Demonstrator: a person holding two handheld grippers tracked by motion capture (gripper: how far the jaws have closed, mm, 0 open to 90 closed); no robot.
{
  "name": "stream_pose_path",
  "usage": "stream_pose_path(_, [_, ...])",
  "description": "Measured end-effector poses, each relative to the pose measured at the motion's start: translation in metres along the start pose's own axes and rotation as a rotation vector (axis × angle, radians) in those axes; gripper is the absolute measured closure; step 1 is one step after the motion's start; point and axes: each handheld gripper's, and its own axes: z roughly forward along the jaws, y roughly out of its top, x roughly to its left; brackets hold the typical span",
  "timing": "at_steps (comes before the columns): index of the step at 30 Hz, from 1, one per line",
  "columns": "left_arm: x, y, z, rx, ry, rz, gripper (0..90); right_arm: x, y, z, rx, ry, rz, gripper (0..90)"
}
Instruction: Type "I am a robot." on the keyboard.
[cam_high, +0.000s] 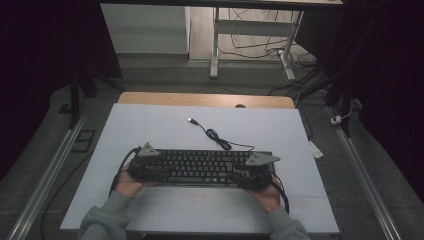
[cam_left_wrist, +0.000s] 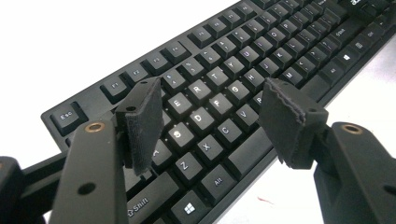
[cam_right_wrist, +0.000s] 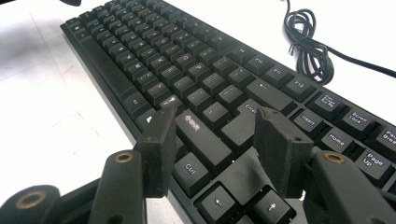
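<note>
A flat black plastic keyboard (cam_high: 202, 166) lies on the white tabletop (cam_high: 150, 125); the left gripper (cam_left_wrist: 212, 119) and right gripper (cam_right_wrist: 212, 144) hover over its 2 ends, fingers released.

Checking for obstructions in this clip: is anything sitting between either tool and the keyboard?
Nothing visible does. The left tool hangs open directly over the keyboard near its left-hand letter keys, and the right tool is open above the right Shift and Ctrl area. The coiled USB cable lies behind the keyboard, clear of both.
</note>
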Motion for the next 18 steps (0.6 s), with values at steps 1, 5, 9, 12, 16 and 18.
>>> stream_pose_path(1, [0.000,0.000,0.000,-0.004,0.002,-0.005,39.6,0.000,0.000,0.000,0.000,0.000,0.001,49.1])
stream_pose_path(5, [0.003,-0.001,-0.001,-0.008,0.015,-0.013,38.9,0.000,0.000,0.000,0.003,-0.003,0.000,48.9])
stream_pose_path(9, [0.007,-0.002,-0.001,-0.008,0.033,-0.027,38.2,0.000,0.000,0.000,0.007,-0.003,-0.002,48.8])
stream_pose_path(12, [0.011,-0.003,-0.001,-0.013,0.042,-0.042,38.1,0.000,0.000,0.000,0.012,-0.006,-0.006,48.7])
stream_pose_path(16, [0.015,-0.004,-0.002,-0.021,0.051,-0.055,40.2,0.000,0.000,0.001,0.014,-0.001,-0.003,48.6])
stream_pose_path(18, [0.016,-0.005,-0.002,-0.021,0.053,-0.060,43.6,-0.001,-0.001,0.001,0.017,-0.001,-0.004,48.6])
